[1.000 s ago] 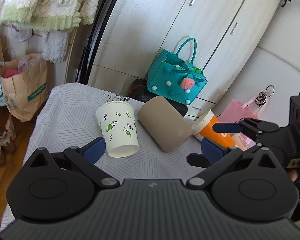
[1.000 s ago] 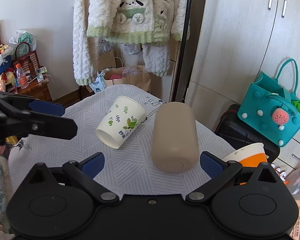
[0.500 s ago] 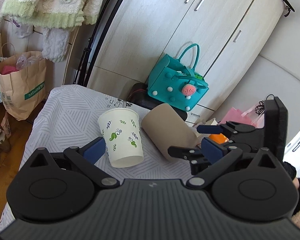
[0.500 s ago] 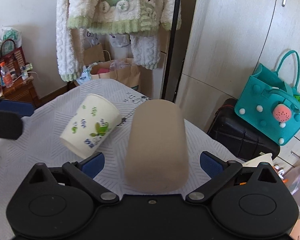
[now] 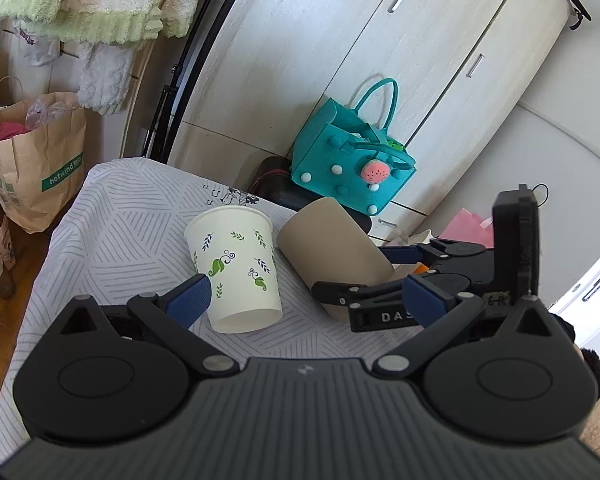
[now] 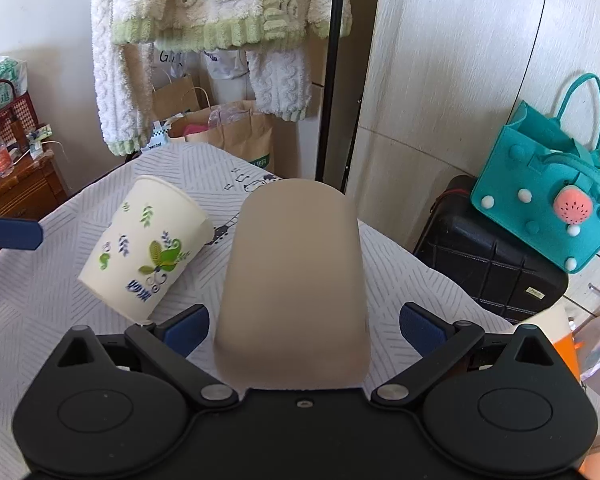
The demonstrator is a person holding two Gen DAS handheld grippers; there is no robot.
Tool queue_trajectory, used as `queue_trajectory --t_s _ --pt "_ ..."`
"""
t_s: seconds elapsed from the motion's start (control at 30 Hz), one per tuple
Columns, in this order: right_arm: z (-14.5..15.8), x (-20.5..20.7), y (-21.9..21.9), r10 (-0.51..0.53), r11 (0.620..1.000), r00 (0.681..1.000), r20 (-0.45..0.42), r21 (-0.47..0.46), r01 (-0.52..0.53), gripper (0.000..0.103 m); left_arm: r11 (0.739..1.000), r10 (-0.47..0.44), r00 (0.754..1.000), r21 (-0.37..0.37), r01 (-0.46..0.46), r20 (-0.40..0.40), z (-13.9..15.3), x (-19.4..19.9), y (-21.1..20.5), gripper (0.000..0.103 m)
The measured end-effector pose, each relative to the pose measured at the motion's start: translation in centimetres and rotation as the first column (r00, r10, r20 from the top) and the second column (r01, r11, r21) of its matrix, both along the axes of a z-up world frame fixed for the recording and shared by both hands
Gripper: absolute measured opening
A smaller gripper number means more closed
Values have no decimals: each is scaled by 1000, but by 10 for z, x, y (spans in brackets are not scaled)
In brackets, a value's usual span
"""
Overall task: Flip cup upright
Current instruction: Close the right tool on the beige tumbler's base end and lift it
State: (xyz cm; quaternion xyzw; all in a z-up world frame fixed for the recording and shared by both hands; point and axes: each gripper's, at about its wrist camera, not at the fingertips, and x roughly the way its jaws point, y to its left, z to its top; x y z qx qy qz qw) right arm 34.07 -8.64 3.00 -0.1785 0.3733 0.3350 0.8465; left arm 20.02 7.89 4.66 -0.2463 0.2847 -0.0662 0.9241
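**Right tool lined up around the tan cup, ready to close**

While the tan cup lies tipped on the worktop, its closed base pointing far and its mouth end near the camera, the right tool sits spread wide with one blue pad either side of the cup's near end, neither visibly touching it. In the left wrist view the same cup lies to the right of a white paper cup printed with green leaves, which stands mouth down close beside it (whether the two touch is not clear). The left tool is also released, holding nothing, and hovers near the white cup.

To do this step well, I judge the right tool should close evenly on the tan cup's sides close to the mouth end, gently, since a soft wall may buckle or squirt out. Centring the cup between the pads first would stop it rolling left into the white cup. Once gripped, lifting it slightly off the striped cloth before turning the wrist would keep the rim from dragging the fabric. The worktop's right edge is near, with a teal bag beyond it, so setting the cup down toward the middle seems safer.
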Motion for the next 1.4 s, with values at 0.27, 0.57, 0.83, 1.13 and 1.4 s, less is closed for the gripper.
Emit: queue_trajectory --t_s 0.27,0.57,0.83,1.13,1.4 --pt "-8 6 7 -18 1000 999 -46 -19 18 81 999 -32 999 -20 32 -18 -1 -1 6 103" --pt "-3 -16 -5 -73 997 997 -31 -25 73 81 998 -50 998 -33 49 -33 -4 -11 -1 103" --pt "4 -54 -22 -79 996 996 -41 -49 77 81 995 -88 996 -46 87 -26 0 -30 -12 103" --pt "13 -97 -46 -96 995 995 -20 -42 95 81 991 -129 992 -45 128 -15 9 -56 -26 103" --pt "14 -135 -62 -99 994 995 -22 -52 97 81 981 -181 983 -67 179 -23 9 -70 -41 103"
